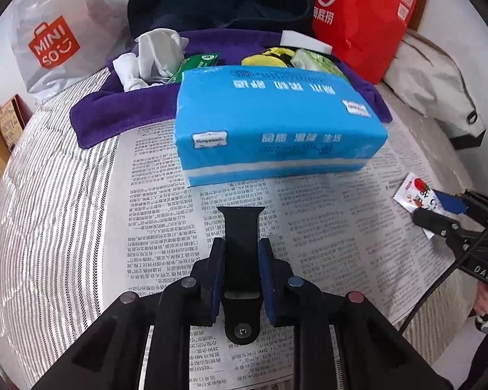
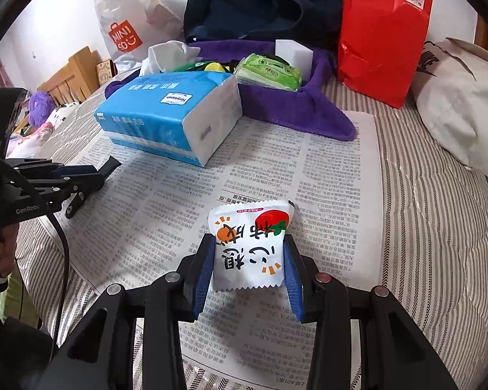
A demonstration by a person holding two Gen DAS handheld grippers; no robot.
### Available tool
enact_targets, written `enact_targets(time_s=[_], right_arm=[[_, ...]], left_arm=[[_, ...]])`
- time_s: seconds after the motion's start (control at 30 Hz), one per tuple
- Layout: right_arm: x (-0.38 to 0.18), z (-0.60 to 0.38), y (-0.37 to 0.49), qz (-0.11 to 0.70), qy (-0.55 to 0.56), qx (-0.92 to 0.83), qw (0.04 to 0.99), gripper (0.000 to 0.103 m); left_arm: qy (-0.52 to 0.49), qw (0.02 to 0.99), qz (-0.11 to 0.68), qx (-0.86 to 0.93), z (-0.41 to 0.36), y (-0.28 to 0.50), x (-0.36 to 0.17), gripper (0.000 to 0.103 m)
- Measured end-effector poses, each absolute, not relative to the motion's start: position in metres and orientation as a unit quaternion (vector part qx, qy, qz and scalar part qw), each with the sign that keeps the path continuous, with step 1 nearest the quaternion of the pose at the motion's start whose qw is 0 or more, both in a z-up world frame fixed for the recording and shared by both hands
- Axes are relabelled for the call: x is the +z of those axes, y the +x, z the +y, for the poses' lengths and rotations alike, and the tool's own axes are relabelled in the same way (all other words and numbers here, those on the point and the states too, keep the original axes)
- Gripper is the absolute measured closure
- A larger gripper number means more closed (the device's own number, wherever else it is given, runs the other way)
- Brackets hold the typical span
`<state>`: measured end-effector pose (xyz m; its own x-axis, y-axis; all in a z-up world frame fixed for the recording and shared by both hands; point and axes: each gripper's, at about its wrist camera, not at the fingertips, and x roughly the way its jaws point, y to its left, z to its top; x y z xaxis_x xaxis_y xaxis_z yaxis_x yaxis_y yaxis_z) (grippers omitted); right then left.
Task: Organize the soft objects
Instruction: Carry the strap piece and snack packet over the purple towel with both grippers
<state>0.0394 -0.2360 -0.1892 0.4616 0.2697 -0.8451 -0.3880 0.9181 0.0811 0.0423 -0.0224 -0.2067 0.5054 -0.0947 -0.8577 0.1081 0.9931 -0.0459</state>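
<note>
Here the right hand-held gripper [image 2: 248, 265] clamps a white snack packet [image 2: 248, 243] — near the blue tissue pack [image 2: 166, 117]. The left hand-held gripper [image 1: 240, 253] grips a black strap [image 1: 241, 227] — just before that pack.

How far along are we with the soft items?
Done: white cloth and green wipes pack sit in the purple towel. In hand: right gripper clamps the snack packet; left gripper holds a black strap. Left: blue tissue pack on the newspaper.

1 blue tissue pack [image 1: 276, 120], 1 snack packet [image 2: 248, 243], 1 purple towel [image 2: 295, 110], 1 newspaper [image 2: 276, 169], 2 shopping bags [image 1: 357, 16].
</note>
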Motion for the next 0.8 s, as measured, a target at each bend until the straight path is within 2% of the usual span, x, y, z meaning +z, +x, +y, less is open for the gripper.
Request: enact_targets(time_s=[0.8], right_arm=[[-0.125,-0.205,0.057,0.437,-0.062,0.207,0.873,0.063]], left_arm=[[-0.012,0.889,0.451,-0.071,0.021,0.039,-0.143,0.083]])
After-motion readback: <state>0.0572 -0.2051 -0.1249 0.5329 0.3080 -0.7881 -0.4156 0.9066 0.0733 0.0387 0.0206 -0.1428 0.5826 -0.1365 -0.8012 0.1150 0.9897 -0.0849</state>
